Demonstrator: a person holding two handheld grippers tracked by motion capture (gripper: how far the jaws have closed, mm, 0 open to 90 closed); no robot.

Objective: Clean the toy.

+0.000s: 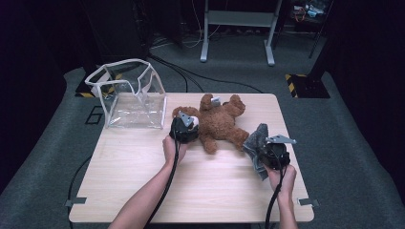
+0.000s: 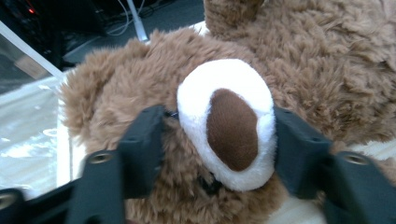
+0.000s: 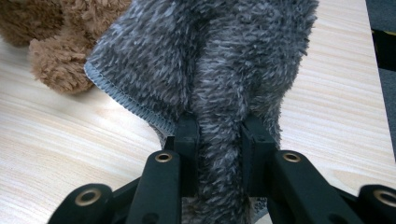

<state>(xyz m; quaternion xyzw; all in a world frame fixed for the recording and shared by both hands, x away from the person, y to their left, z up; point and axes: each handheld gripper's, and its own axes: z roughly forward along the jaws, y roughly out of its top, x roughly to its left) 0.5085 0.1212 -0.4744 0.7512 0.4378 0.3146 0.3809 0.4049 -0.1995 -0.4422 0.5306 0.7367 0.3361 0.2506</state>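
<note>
A brown teddy bear [image 1: 220, 125] lies on its back in the middle of the wooden table [image 1: 191, 181]. My left gripper [image 1: 186, 126] is at the bear's head. In the left gripper view its jaws press on both sides of the bear's white snout [image 2: 224, 116], so the left gripper [image 2: 218, 140] is shut on it. To the right, my right gripper [image 1: 268, 149] is shut on a grey fuzzy cloth [image 1: 256, 139]. In the right gripper view a fold of the grey cloth [image 3: 210, 56] is pinched between the right gripper's [image 3: 219, 144] jaws, and a bear paw [image 3: 60, 65] lies behind on the left.
A clear plastic bag [image 1: 129, 95] with a white rim stands open at the table's back left corner, close to the bear's head; its wall [image 2: 23, 116] shows beside the bear. Cables and a metal stand are on the floor beyond the table.
</note>
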